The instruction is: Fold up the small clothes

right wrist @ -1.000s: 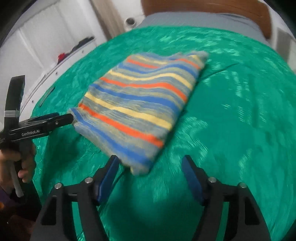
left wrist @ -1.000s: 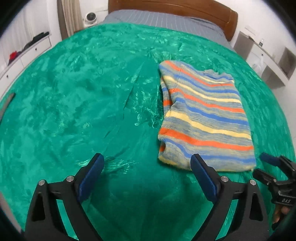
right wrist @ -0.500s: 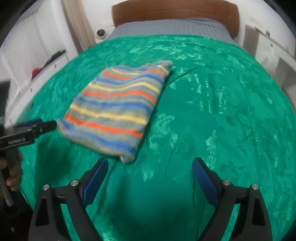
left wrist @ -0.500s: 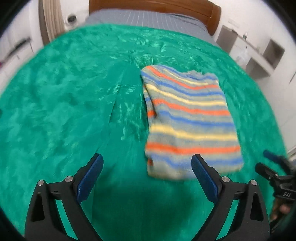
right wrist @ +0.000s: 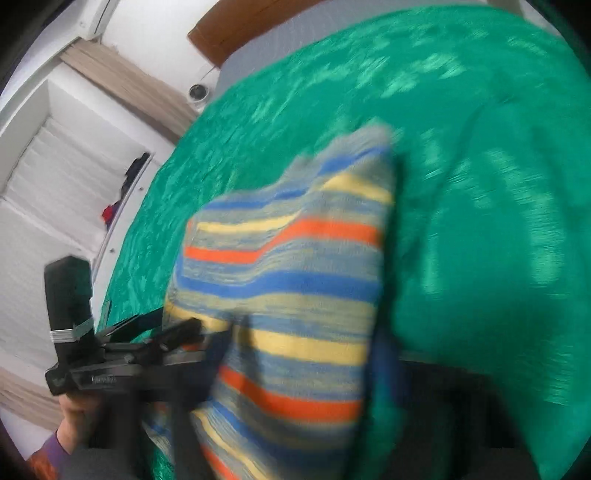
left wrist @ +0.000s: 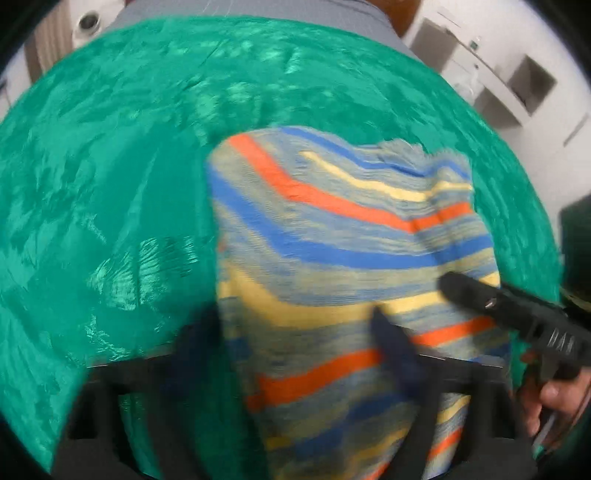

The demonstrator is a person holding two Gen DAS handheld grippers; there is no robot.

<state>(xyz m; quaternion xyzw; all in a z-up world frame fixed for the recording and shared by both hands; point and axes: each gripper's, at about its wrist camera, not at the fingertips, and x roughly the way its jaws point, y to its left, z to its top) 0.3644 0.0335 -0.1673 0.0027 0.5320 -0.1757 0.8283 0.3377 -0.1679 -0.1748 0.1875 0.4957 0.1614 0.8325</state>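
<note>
Striped knit in orange, blue, yellow and grey fills most of both my views: the folded sweater lies on the green bedspread, its near end between the fingers of both tools. Both frames are heavily blurred.

In my left wrist view, my left gripper has the sweater's near end between its fingers; one dark finger lies over the fabric and the other sits at the sweater's left edge. They stand fairly wide apart, but I cannot tell whether they are pinching the cloth. My right gripper reaches in from the right, its black tip over the sweater's right edge, with my hand on its handle.

In my right wrist view, the sweater runs down between my right gripper fingers, which look wide, one on each side of the cloth; grip unclear. The left tool's fingers meet the sweater's left edge.

Beyond the bedspread I see a wooden headboard, a grey sheet at the top of the bed, beige curtains and white shelves.
</note>
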